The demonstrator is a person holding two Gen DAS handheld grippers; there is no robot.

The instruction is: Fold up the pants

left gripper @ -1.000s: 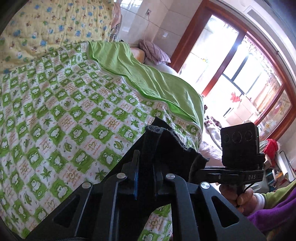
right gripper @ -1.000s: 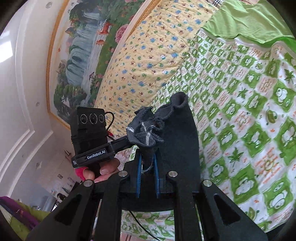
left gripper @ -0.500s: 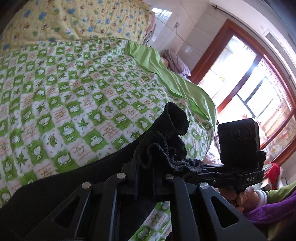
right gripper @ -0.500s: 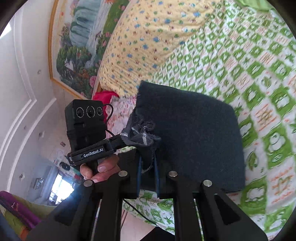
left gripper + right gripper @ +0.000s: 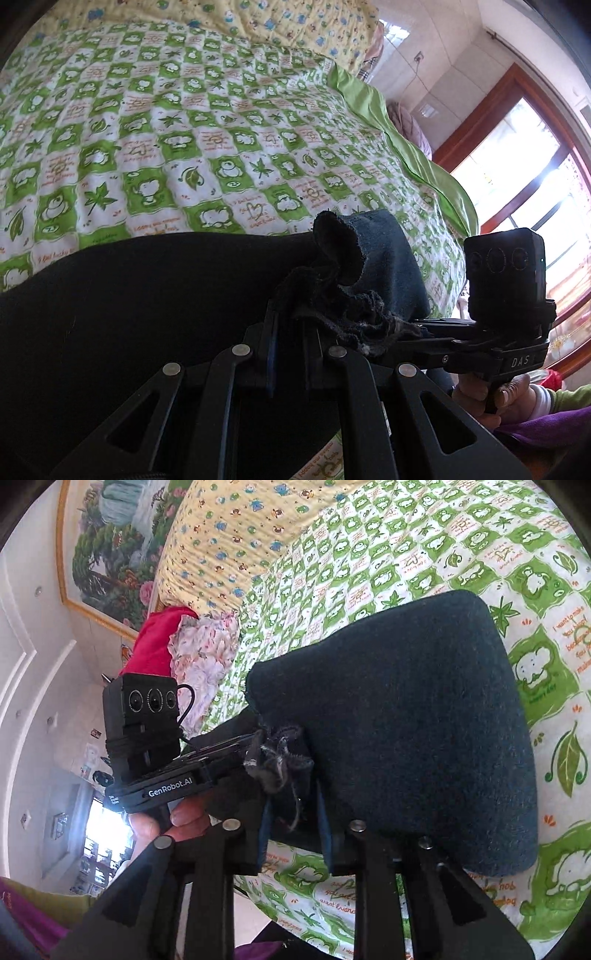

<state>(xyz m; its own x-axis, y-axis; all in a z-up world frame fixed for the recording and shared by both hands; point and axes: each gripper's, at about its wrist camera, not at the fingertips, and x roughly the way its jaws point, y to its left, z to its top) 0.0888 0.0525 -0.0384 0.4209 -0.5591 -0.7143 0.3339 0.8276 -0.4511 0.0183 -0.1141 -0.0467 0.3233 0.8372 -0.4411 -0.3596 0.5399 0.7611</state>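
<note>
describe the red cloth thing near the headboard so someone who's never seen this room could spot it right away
Start at the bed with the green-and-white checked quilt and follow it to the yellow padded headboard under the landscape painting. At that corner, beside a pale floral bundle, lies the red cloth. It is the only plain, bright red thing there.

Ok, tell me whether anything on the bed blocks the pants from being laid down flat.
Nothing visible does. The dark pants already lie folded on the green-patterned quilt, and the quilt around them shows no other object.
</note>
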